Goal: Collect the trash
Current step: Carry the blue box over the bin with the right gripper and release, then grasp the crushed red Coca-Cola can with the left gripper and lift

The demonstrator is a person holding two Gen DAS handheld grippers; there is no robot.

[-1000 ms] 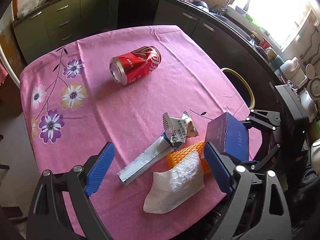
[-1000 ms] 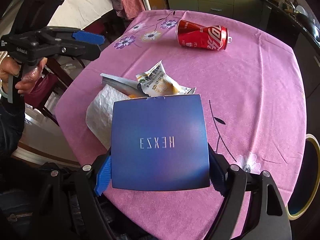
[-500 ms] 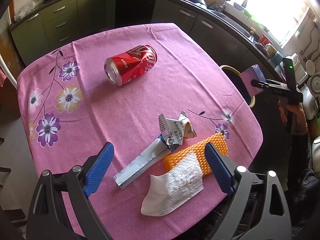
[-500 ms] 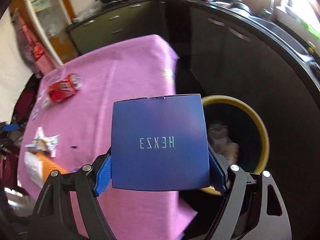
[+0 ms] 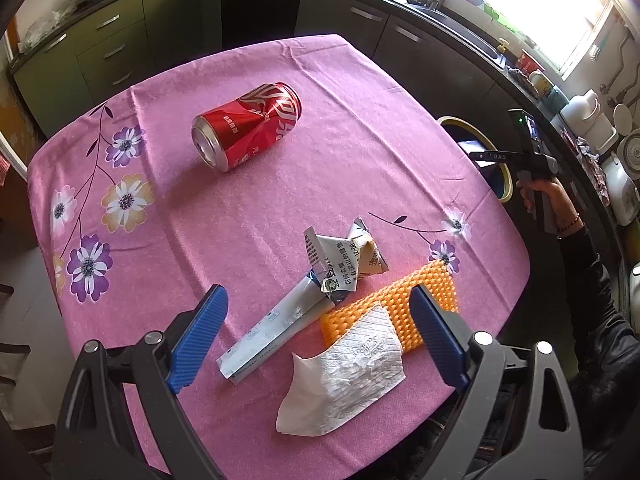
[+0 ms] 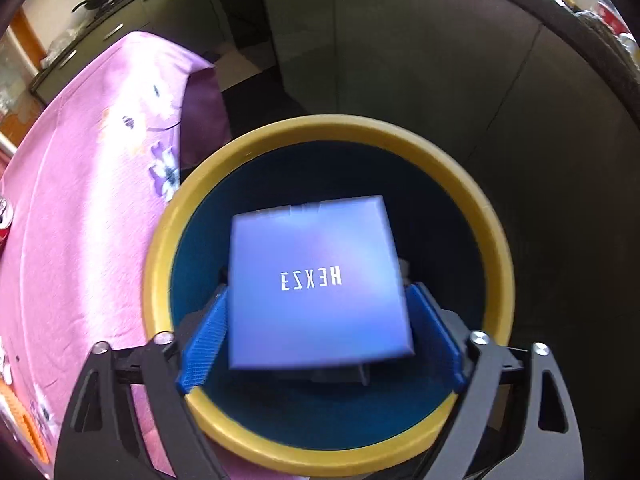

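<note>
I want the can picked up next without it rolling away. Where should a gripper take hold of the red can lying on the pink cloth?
Probably from above, across the middle of the red can. It lies on its side, its open end toward the floral edge of the pink tablecloth, so pads closing on the two long curved sides would stop it rolling. Nothing crowds it; its body looks slightly dented.

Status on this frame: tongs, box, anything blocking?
Right tongs just opened, blue box loose over bin. Left tongs open, empty, above table trash. Nothing blocking.
</note>
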